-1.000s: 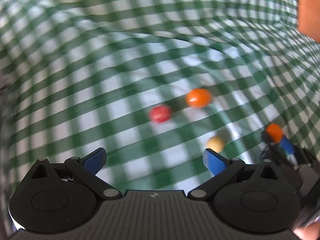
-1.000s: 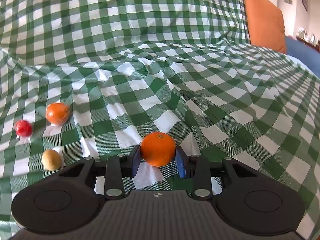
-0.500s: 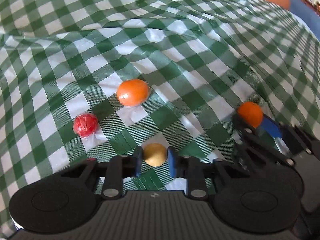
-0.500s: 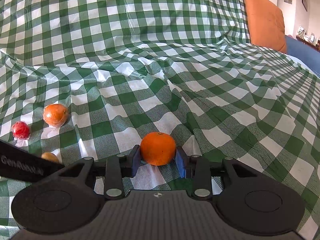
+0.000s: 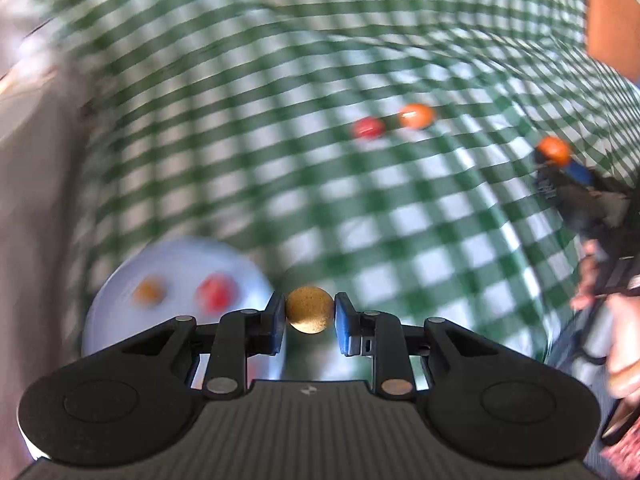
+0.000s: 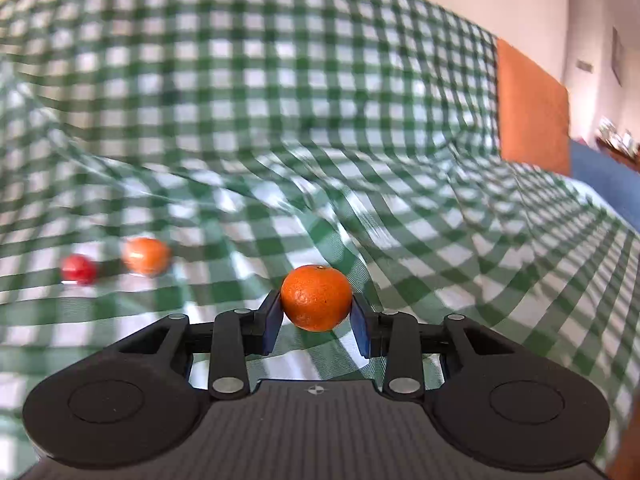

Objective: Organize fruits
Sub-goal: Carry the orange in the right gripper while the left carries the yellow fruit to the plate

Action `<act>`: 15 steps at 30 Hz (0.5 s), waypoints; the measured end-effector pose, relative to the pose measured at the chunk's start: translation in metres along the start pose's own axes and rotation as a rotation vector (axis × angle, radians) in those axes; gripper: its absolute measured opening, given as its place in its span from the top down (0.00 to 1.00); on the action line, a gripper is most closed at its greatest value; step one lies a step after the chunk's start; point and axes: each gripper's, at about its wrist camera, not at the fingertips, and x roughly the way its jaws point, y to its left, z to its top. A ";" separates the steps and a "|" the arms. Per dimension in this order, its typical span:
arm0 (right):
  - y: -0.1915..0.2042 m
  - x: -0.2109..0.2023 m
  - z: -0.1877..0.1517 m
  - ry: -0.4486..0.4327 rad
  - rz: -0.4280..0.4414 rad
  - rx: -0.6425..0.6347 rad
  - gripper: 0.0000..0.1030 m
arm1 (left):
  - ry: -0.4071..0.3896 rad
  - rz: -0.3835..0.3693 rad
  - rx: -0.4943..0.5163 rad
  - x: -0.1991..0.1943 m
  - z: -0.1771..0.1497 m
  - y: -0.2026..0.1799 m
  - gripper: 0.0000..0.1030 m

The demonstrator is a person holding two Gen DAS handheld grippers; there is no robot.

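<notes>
My left gripper (image 5: 310,314) is shut on a small tan round fruit (image 5: 309,309), held above the checked cloth just right of a white plate (image 5: 120,280). A red fruit (image 5: 215,294) and a small orange-yellow fruit (image 5: 149,291) lie blurred on that plate. My right gripper (image 6: 316,312) is shut on an orange mandarin (image 6: 316,297), lifted off the cloth; it also shows in the left wrist view as the right gripper (image 5: 558,160) at the far right. A second mandarin (image 6: 146,255) and a red fruit (image 6: 78,269) lie on the cloth at left.
A green-and-white checked cloth (image 6: 360,120) covers a sofa seat and backrest, with folds across the middle. An orange cushion (image 6: 532,108) and a blue one (image 6: 604,180) stand at the far right. A person's hand (image 5: 608,312) holds the right gripper's handle.
My left gripper shut on the tan fruit, lifted it and swung left toward the white plate. My right gripper rose a little with the mandarin still in it.
</notes>
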 end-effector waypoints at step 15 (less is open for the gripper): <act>0.080 -0.254 0.021 0.054 0.618 -0.107 0.63 | -0.109 0.094 -0.203 -0.114 -0.128 0.099 0.72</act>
